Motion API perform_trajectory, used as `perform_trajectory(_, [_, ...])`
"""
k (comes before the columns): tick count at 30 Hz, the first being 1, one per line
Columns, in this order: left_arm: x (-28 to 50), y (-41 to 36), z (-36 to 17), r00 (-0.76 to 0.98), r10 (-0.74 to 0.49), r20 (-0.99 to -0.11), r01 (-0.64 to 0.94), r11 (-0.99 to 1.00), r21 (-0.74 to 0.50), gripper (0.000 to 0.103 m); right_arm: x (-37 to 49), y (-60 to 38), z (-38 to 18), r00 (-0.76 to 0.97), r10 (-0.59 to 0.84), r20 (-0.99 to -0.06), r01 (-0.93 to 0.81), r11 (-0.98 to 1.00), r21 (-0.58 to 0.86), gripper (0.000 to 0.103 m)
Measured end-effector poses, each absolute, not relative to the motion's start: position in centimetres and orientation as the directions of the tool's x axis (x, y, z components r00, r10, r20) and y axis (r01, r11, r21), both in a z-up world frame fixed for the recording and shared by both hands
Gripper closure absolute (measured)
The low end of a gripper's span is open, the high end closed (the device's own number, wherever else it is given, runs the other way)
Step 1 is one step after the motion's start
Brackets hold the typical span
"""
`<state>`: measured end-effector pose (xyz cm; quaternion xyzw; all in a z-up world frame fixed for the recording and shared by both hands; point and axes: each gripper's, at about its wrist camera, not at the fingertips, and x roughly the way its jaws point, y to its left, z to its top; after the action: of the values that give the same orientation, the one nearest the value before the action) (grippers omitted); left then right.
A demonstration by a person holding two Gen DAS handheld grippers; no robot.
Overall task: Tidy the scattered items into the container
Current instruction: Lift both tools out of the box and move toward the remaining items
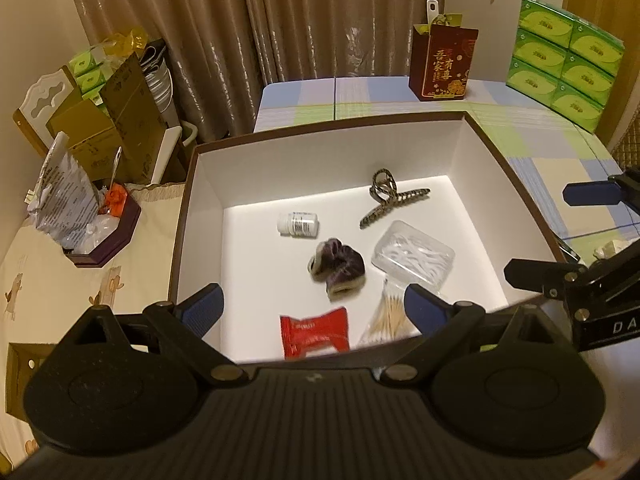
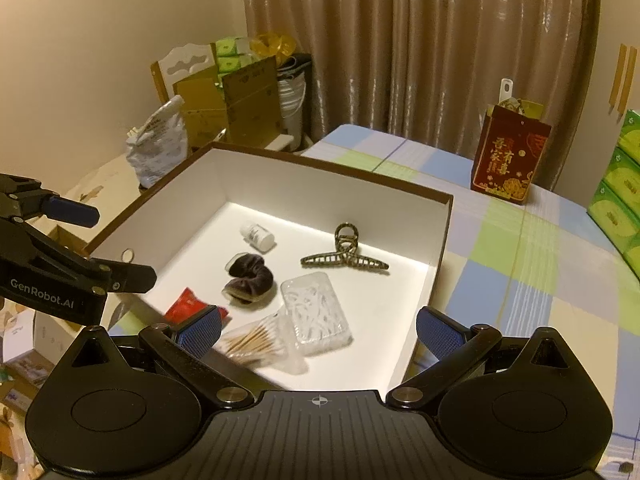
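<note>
left gripper [image 1: 314,307]: black frame, blue ribbed pads spread wide apart, nothing between them; hung over the near edge of the box. "GenRobot.AI" read on its side in the right wrist view.
right gripper [image 2: 318,330]: same build, pads wide apart, empty; over the box's near right corner. Letters "DA" visible on its arm in the left wrist view.
red foil sachet [image 1: 316,333]: nearest the front wall, white print too blurred to read.
clear bag of wooden cotton swabs [image 2: 256,342]: beside the sachet, touching the clear case.
clear plastic case of white picks [image 2: 316,314]: flat on the floor of the box, near the right wall.
dark purple velvet scrunchie [image 1: 337,270]: box centre, slightly blurred.
small white pill bottle [image 1: 298,223]: on its side, label text unreadable.
brown striped hair claw clip [image 1: 390,198]: farthest item in the box.
brown-rimmed white cardboard box [image 1: 486,168]: open, all six items inside.
pastel checked tablecloth [image 2: 516,248]: blue, green, lilac squares under the box.
dark red gift bag [image 2: 510,156]: upright behind the box, gold Chinese characters.
stacked green tissue packs [image 1: 566,56]: far right on the table.
beige curtain [image 2: 420,40]: backdrop.
</note>
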<state>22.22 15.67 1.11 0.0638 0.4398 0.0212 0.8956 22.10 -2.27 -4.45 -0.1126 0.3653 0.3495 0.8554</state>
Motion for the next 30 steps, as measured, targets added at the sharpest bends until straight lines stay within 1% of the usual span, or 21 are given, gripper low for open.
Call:
perform_trajectory(14, [17.6, 13.9, 0.5, 0.599, 0.095, -0.795, 0.000, 0.993, 0.119, 0.007, 18.5, -4.8, -4.4, 0.478, 0.529, -0.702, -0.695, 0.716, 0.066, 0.002])
perform_trajectory(30, [15.4, 11.6, 0.5, 0.597, 0.110, -0.795, -0.014, 0.992, 0.126, 0.006, 17.1, -7.9, -4.9, 0.466, 0.528, -0.710, -0.696, 0.714, 0.074, 0.002])
